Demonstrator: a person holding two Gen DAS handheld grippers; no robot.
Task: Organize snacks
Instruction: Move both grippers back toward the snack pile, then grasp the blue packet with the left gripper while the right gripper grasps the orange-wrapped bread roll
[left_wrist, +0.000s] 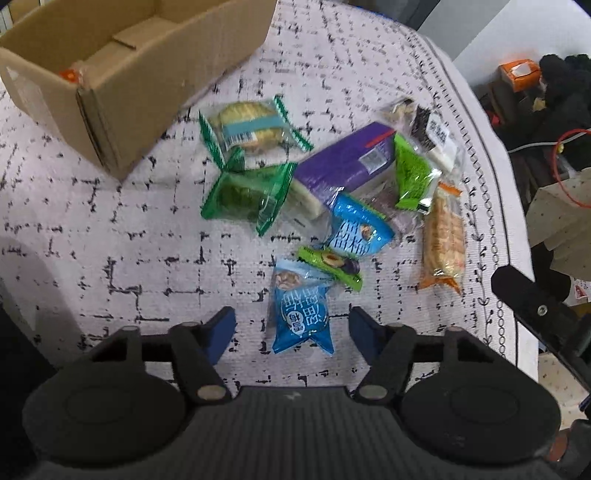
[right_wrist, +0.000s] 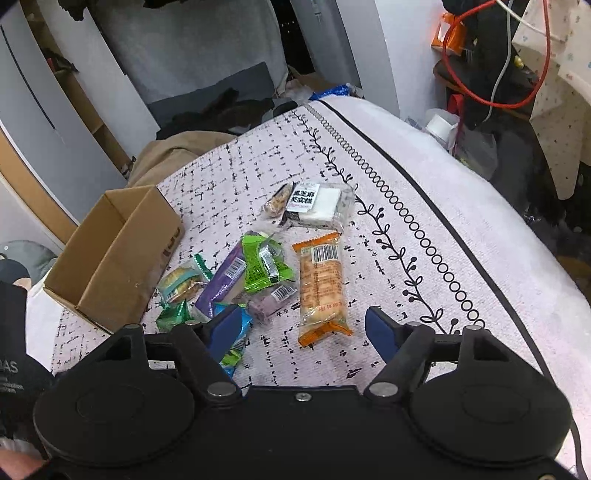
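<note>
A heap of wrapped snacks lies on a patterned cloth. In the left wrist view my left gripper (left_wrist: 291, 325) stands open, and a blue snack packet (left_wrist: 301, 310) lies on the cloth between its fingers. Beyond it lie a second blue packet (left_wrist: 360, 230), a purple pack (left_wrist: 343, 162), green packets (left_wrist: 247, 195) and an orange cracker pack (left_wrist: 443, 236). An open cardboard box (left_wrist: 122, 74) stands at the upper left. In the right wrist view my right gripper (right_wrist: 303, 326) is open just above the near end of the orange cracker pack (right_wrist: 321, 284).
The cardboard box (right_wrist: 118, 254) stands left of the heap in the right wrist view. A clear pack with a white block (right_wrist: 317, 205) lies at the far side. The cloth's bordered edge (right_wrist: 424, 192) drops off at the right, with clutter and a red cable (right_wrist: 491, 103) beyond.
</note>
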